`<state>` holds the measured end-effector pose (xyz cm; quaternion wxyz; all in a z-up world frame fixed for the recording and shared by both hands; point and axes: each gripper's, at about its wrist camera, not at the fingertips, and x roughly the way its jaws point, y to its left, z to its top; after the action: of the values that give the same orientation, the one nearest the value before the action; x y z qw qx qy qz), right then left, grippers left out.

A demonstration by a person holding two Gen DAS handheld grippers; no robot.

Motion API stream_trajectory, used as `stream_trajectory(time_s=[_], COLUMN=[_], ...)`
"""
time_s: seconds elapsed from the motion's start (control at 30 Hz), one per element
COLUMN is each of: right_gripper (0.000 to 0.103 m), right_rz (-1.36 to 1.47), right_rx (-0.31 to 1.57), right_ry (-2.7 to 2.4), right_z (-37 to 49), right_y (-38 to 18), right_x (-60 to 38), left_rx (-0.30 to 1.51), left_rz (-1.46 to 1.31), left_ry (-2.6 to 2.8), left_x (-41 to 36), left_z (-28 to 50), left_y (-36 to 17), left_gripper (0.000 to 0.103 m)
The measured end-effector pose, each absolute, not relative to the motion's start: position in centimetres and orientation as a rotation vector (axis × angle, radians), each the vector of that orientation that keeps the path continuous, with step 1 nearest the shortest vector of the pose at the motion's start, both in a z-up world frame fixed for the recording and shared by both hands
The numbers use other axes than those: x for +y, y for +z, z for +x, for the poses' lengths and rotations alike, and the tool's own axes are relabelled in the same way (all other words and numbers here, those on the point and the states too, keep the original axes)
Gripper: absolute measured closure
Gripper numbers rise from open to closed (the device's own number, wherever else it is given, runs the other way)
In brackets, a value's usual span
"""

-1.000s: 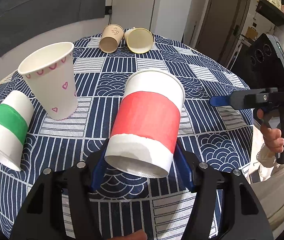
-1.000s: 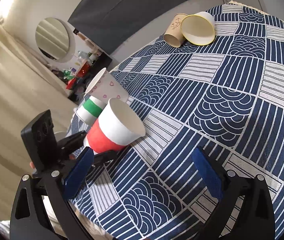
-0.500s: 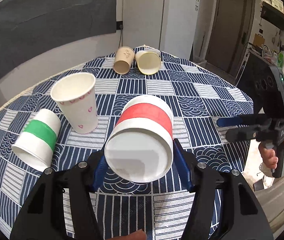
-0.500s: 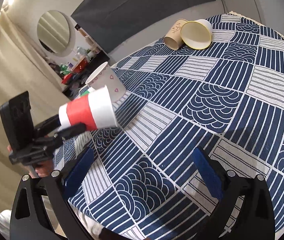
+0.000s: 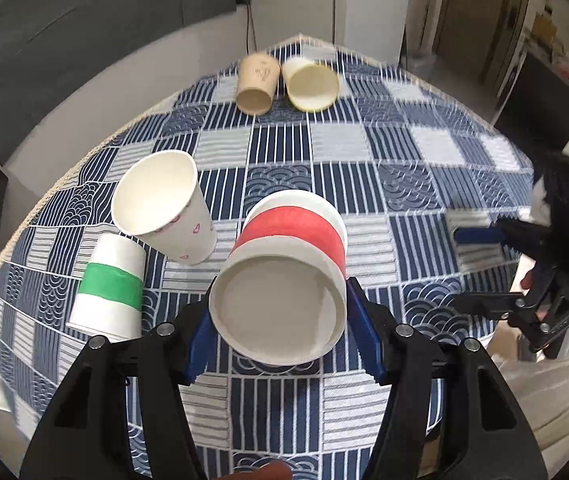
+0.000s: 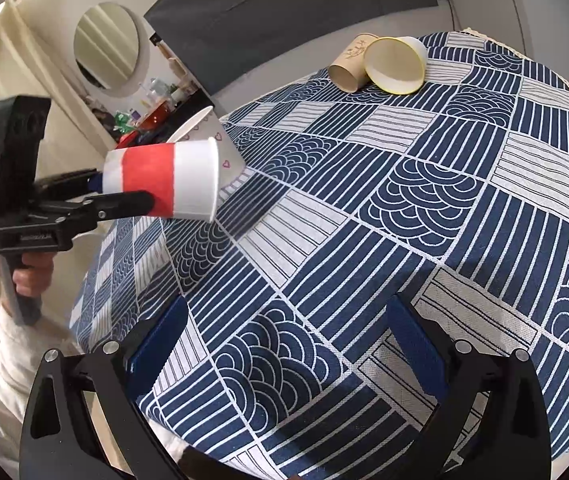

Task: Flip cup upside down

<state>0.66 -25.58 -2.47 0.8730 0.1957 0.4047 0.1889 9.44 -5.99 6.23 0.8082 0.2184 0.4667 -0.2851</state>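
My left gripper (image 5: 280,340) is shut on a white paper cup with a red band (image 5: 284,264). It holds the cup in the air above the table, lying sideways, base toward the camera and mouth pointing away. In the right wrist view the same cup (image 6: 164,178) hangs level at the left, above the table's edge. My right gripper (image 6: 284,348) is open and empty, low over the near part of the table; it also shows at the right of the left wrist view (image 5: 480,268).
A round table with a blue-and-white patterned cloth (image 5: 364,184). A white cup with pink hearts (image 5: 168,208) stands upright. A green-banded cup (image 5: 110,286) lies beside it. A brown cup (image 5: 256,84) and a yellow-rimmed cup (image 5: 310,84) lie at the far edge.
My left gripper has lifted the red-banded cup off the table and tipped it from leaning to level, its base now facing the camera. The right gripper stays open and has barely moved.
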Motion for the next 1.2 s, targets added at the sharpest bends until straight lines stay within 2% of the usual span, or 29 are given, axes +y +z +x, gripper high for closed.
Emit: stream_trajectory(time_s=[0.33,0.37,0.4,0.53,0.57,0.7,1.0,1.2], right_gripper=[0.008,0.008,0.008,0.008,0.008,0.008,0.008,0.008], right_rz=[0.351,0.345,0.338,0.318,0.315,0.307,0.172,0.121], right_rx=[0.866,0.86,0.859,0.859,0.856,0.809,0.685,0.728], right_ry=[0.381,0.383,0.382,0.389,0.388,0.35,0.234,0.23], right_z=[1.4,1.4,1.5,1.5,1.5,0.9,-0.9,-0.1], right_y=[-3.1,-3.2,-3.1,-3.1,-3.1,-2.6,-0.5,-0.9], right_x=[-25.1,-25.1,-25.1,-25.0,-25.1,-25.5,-24.6,-23.1], left_rx=[1.09,1.095,1.088,1.045,1.031,0.902,0.804,0.773], left_rz=[0.651,0.654,0.648,0.571,0.542,0.483,0.409,0.249], left_ry=[-0.568,-0.572,-0.573,-0.585,-0.58,-0.547,-0.414,-0.335], left_x=[-10.2,-10.4,-10.6,-10.4,-10.1,-8.2,-4.5,-2.5], left_z=[12.6,12.9,13.1,13.7,13.7,12.7,9.1,5.8], left_y=[5.4,5.5,5.7,6.7,6.9,7.4,4.0,1.6], left_gripper=[0.043,0.038,0.028,0.02,0.015,0.006,0.006,0.006])
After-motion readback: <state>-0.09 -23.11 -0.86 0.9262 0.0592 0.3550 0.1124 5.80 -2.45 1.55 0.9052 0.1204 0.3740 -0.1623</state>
